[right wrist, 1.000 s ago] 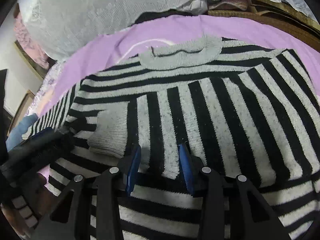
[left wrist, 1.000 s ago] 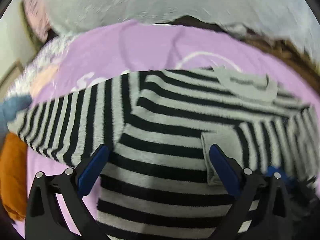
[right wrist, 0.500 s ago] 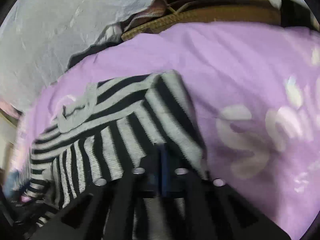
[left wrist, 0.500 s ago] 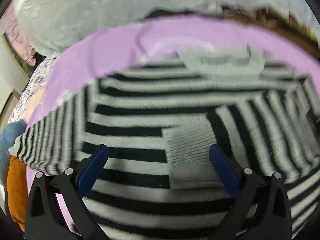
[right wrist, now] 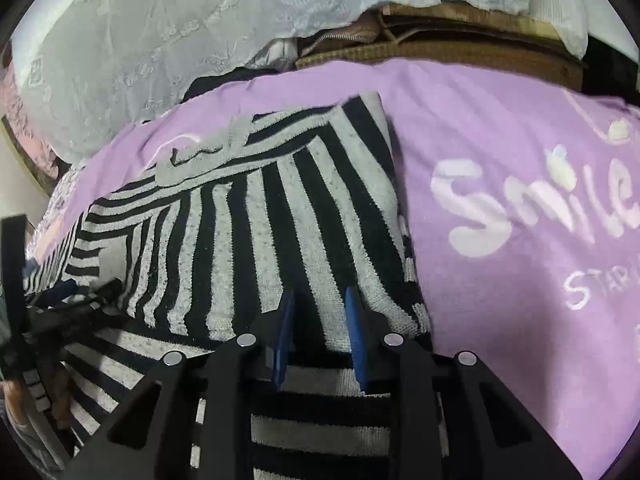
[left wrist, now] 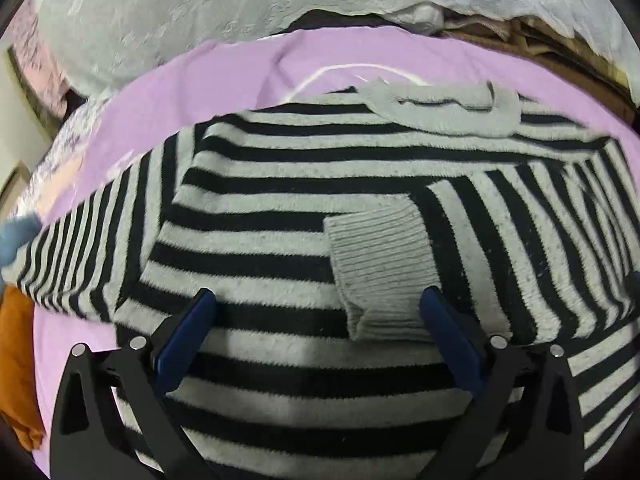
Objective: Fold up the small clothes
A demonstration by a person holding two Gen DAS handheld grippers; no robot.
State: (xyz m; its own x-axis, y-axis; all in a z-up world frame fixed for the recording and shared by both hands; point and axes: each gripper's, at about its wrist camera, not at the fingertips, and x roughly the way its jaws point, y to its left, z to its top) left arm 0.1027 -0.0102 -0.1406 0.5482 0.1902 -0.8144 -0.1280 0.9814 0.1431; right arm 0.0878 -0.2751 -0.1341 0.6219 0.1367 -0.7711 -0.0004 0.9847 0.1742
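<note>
Left wrist view first: the left gripper [left wrist: 316,336] is hanging wide open over the striped sweater [left wrist: 280,216], gripping nothing, its blue pads straddling the belly of the knit. The sweater is lying flat on the purple blanket [left wrist: 208,80], one sleeve already folded across the chest so its grey cuff [left wrist: 380,272] is sitting just beside the right-hand pad; the other sleeve [left wrist: 84,240] is trailing out to the left, unfolded. Over to the right wrist view: the right gripper [right wrist: 320,324] is parting its jaws above the folded side edge of the sweater, with no cloth pinched between the pads as far as this angle lets me judge. To do this well, I'd say the trailing sleeve wants taking near its cuff and laying straight across, level with the first, keeping the side edge crisp. The count: one sweater, two sleeves, one folded; one collar [left wrist: 444,110]; two grippers.
</note>
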